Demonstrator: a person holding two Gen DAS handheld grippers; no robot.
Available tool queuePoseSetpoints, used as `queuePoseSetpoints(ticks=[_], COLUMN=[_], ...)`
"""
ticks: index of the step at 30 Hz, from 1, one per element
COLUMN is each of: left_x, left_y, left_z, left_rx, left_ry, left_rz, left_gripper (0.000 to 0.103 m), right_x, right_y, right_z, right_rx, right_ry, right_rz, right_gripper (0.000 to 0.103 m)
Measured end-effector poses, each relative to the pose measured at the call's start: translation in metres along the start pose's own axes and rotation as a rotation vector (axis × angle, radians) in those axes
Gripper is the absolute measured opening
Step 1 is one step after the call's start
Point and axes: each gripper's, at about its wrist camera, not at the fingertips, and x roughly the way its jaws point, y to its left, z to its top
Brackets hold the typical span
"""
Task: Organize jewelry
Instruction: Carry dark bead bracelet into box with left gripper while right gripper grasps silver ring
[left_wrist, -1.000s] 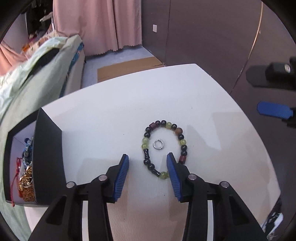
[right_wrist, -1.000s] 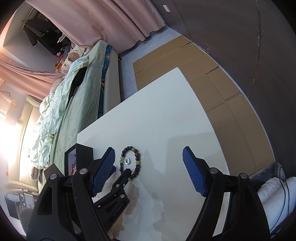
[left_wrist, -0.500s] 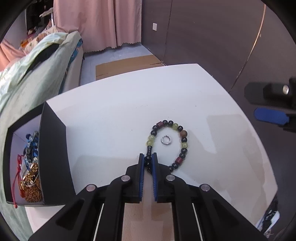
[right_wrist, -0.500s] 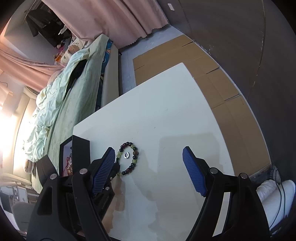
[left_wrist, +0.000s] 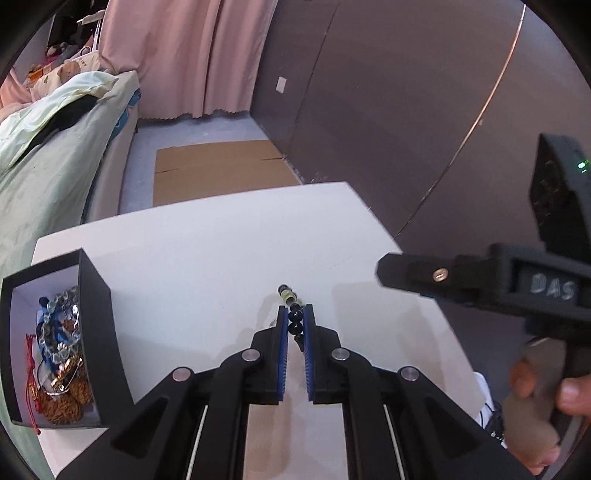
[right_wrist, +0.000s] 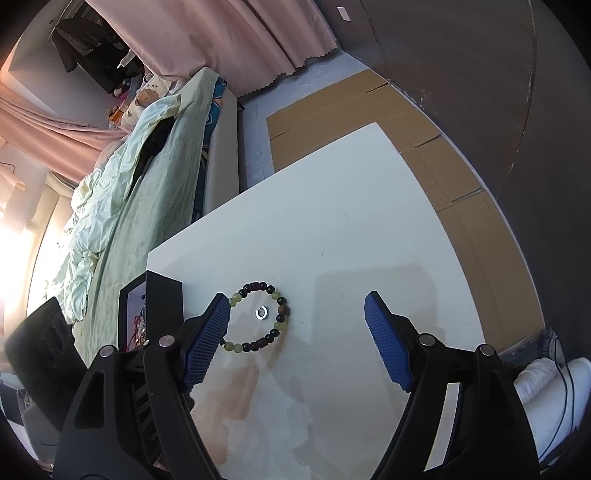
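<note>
At the far left, the black box (left_wrist: 92, 332) already holds several pieces. In the middle, the left gripper (left_wrist: 295, 325) pinches the beaded bracelet (right_wrist: 271, 317); a silver ring (right_wrist: 262, 312) remains on the white table (right_wrist: 351, 229). The right gripper (right_wrist: 295, 339) hangs wide, empty.

A bedroom in a home is shown. A bed (right_wrist: 155, 177) is seen along the left, covered by a rumpled pale green quilt (right_wrist: 110, 206), with soft toys (right_wrist: 129, 92) piled at its far end. Pink curtains (left_wrist: 184, 55) are hung down to the floor, and dark clothes (right_wrist: 85, 48) are hung in the far corner. A dark wardrobe wall (left_wrist: 388, 92) is set on the right, and flattened cardboard (right_wrist: 369, 107) is laid on the grey floor (left_wrist: 207, 127). A white surface (right_wrist: 369, 221) is placed beside the bed, and a black box (left_wrist: 92, 295) of trinkets is kept on it.
</note>
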Motion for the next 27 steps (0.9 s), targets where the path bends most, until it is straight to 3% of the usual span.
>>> queuePoseSetpoints(ticks=[8,18,27], left_x=[-0.032,-0.065,-0.093], left_y=[0.012,0.037,0.069], left_z=[0.013,0.02,0.019], left_rx=[-0.053,-0.106,-0.169], left_ry=[-0.067,-0.126,-0.164], left_rz=[-0.035,-0.027,-0.028], left_gripper=[0.006,0.006,0.006], right_x=[0.005,0.047,0.074], right_y=[0.003,0.031,0.051], right_z=[0.0,-0.008,-0.017], right_rx=[-0.015,-0.114,-0.174], right_ry=[0.004,0.099,0.142], right_rz=[0.001,-0.011,-0.054], right_gripper=[0.076,0.038,0.033])
